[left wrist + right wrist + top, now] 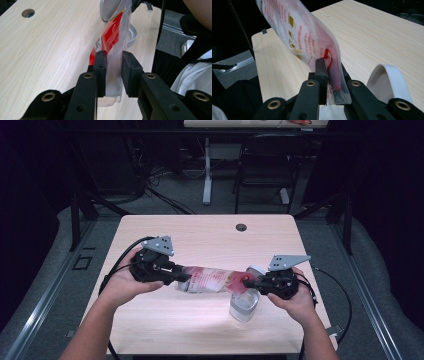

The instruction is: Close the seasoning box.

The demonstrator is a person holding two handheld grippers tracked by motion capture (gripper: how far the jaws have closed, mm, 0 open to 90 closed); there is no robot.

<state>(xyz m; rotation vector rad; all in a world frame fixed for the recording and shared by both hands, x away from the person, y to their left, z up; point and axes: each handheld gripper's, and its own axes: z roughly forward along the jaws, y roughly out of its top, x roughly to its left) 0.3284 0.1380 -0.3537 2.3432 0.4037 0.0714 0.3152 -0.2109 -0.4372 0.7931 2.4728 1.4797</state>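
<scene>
Left tool (181, 276) clamped on one end of pouch (212, 280), jaws narrow, film pinched between pads. Right tool (248, 282) clamped on opposite end. Pouch stretched level between tools, above surface (210, 232), over clear jar (244, 305); white lid (387, 82) beside it.

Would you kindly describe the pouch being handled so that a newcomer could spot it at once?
On the pale wooden table, look between the two black grippers near the front edge. The pouch hangs stretched sideways there, one end clamped in each, above a clear plastic container. Its red-and-white print sets it apart from the colourless container and white lid.
</scene>
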